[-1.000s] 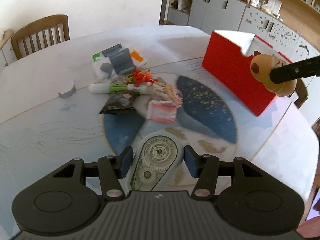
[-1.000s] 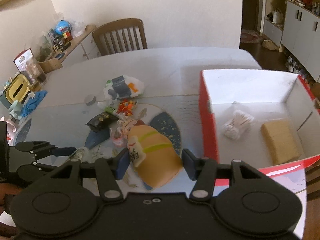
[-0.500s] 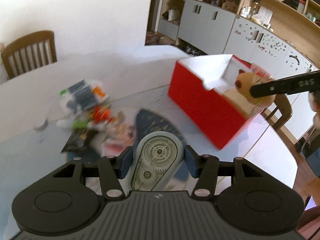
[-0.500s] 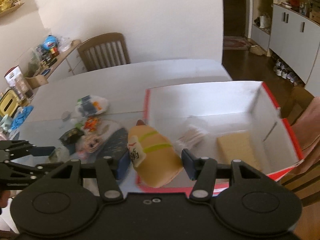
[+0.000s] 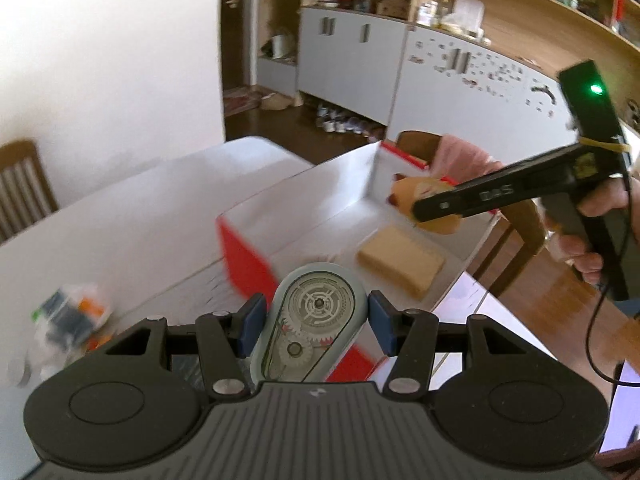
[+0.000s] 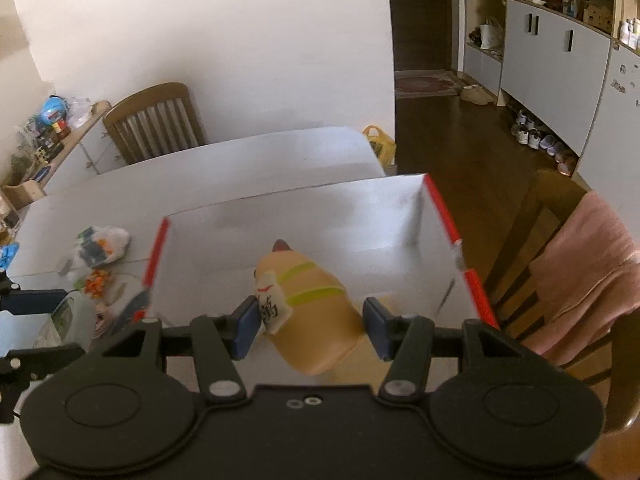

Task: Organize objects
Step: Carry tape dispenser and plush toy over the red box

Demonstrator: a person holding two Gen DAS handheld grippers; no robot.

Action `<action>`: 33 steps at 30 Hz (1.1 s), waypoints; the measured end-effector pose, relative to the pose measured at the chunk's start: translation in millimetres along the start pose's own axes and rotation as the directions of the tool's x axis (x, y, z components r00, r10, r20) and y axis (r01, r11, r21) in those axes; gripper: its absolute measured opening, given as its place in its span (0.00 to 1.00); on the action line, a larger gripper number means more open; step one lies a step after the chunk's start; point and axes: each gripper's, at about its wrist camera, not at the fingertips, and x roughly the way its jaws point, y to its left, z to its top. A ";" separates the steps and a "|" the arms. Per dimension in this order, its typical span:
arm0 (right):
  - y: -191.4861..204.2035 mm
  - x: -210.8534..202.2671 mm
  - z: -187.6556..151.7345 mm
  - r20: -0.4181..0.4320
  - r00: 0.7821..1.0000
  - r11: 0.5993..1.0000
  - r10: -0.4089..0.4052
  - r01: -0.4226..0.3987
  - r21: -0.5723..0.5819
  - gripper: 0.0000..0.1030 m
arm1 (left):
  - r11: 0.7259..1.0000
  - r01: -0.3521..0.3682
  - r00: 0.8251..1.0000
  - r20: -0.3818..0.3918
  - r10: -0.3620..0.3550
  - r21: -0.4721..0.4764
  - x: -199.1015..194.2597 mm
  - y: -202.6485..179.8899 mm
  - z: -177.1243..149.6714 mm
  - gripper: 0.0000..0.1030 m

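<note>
White tabletop (image 6: 240, 168) carrying a red box (image 6: 472, 284) with white interior; tan block (image 5: 400, 266) on the box floor. Right gripper (image 6: 306, 322), fingers clamped on a tan figurine (image 6: 312, 312), above the box. Left gripper (image 5: 316, 322), fingers clamped on a correction-tape dispenser (image 5: 312, 320), at the box's near wall

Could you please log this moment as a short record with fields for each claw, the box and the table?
left claw: shut on a correction tape dispenser, held at the near edge of the box
right claw: shut on a tan toy figure, held over the box
box: red outside, white inside, open top
box contents: tan block
table: white, with a pile of small items left of the box
</note>
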 end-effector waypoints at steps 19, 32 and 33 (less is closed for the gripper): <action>-27.2 69.2 20.6 -0.079 0.995 0.998 -0.057 0.054 -0.038 0.54 | 0.995 -0.037 0.984 -0.172 0.053 0.096 136.4 -62.9 44.5 0.52; -15.7 117.4 18.3 -0.152 0.982 0.988 -0.111 0.092 -0.127 0.54 | 0.993 -0.057 0.947 -0.311 0.086 0.100 194.8 -68.9 36.7 0.52; -13.7 119.9 18.7 -0.157 0.981 0.986 -0.117 0.095 -0.139 0.54 | 0.993 -0.056 0.943 -0.323 0.086 0.103 197.8 -69.6 36.0 0.52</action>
